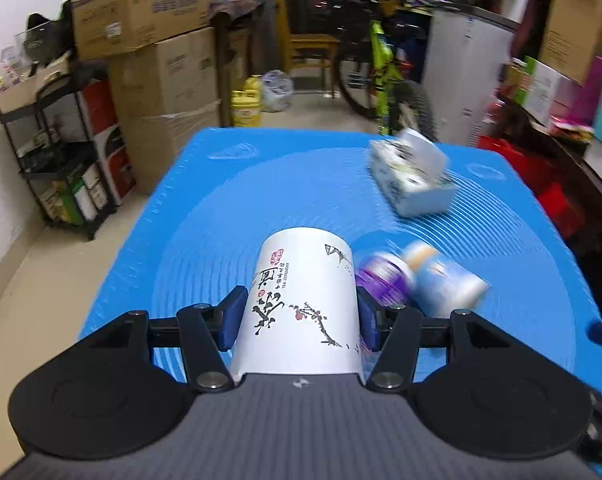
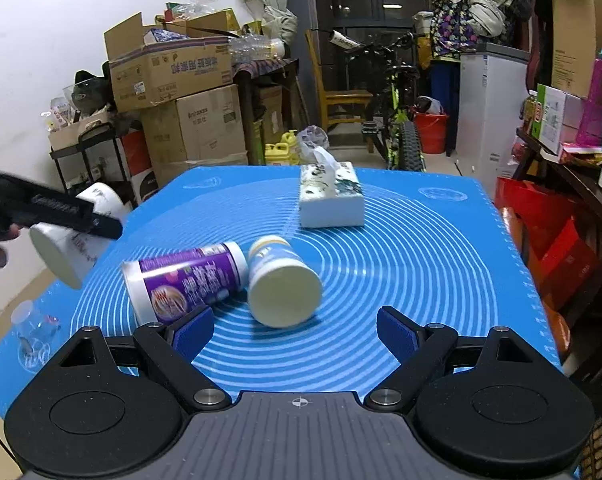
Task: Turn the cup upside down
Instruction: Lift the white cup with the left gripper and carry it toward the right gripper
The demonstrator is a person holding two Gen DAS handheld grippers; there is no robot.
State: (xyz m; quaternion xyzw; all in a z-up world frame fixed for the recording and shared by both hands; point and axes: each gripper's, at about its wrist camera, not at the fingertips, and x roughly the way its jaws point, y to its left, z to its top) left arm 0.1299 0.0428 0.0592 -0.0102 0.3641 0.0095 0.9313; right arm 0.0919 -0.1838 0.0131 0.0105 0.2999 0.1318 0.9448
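Cup clamped in left gripper — beside toppled bottles (tissue box beyond).

wall: white, left | floor: pale | boxes: cardboard, stacked by wall | shelf rack: black, left | chair: wooden, rear | bicycle: green-black, beside chair | window: dark, ceiling lamp reflected | bucket: red

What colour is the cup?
The cup is white with black ink drawings; clearest in the left wrist view.
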